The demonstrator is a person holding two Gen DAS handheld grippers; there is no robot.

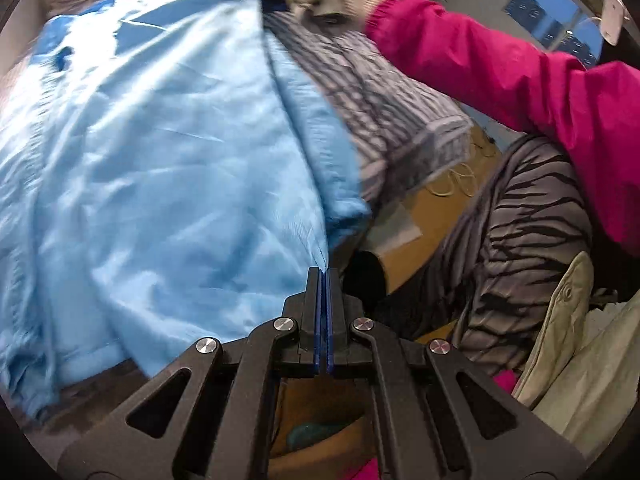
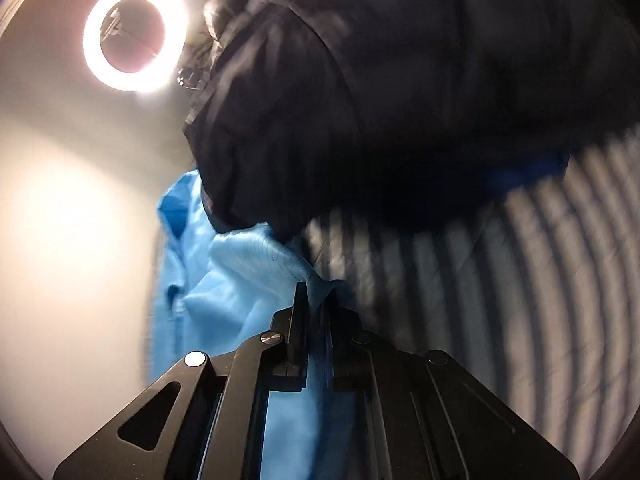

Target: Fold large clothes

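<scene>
The light blue garment point(image 1: 160, 152) is spread across the left of the left wrist view, lifted between both tools, with a striped cloth point(image 1: 380, 112) just right of it and a dark garment point(image 2: 360, 80) bunched at the far end. The left gripper point(image 1: 324, 276) is clamped on the blue hem. The right gripper point(image 2: 316, 292) has closed on a pinch of blue fabric beside the stripes. The thin pinches could slip under tension, or the right one might drag the striped cloth along
</scene>
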